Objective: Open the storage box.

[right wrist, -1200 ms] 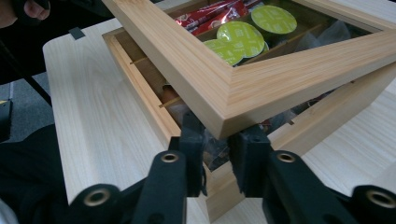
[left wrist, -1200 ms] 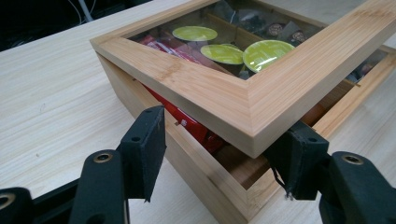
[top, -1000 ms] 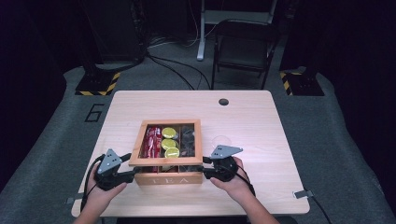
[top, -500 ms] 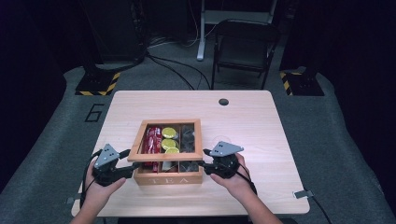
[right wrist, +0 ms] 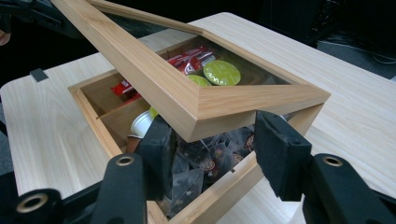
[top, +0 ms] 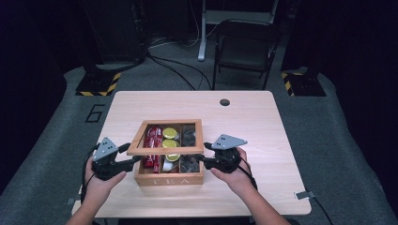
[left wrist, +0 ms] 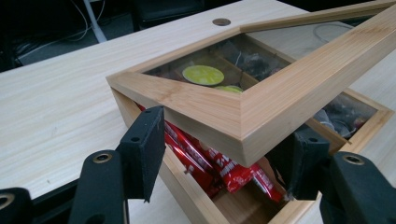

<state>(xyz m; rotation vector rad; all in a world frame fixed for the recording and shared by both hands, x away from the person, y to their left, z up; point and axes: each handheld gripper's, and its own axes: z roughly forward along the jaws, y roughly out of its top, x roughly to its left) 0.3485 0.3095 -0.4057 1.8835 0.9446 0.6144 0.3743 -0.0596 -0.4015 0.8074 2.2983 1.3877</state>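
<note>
Tea box of pale wood, marked TEA, sits near my edge of the light wooden table. Its glass-paned wooden lid is lifted at the front, hinge side down; full opening remains. My left tongs and right tongs straddle the front corners, jaws half apart; clamped or just propping, I cannot tell. Red sachets, yellow-green capsules and dark tea bags lie inside; nothing obstructs.

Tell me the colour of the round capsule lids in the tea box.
Yellow-green capsule lids; clearest in the right gripper view.
</note>
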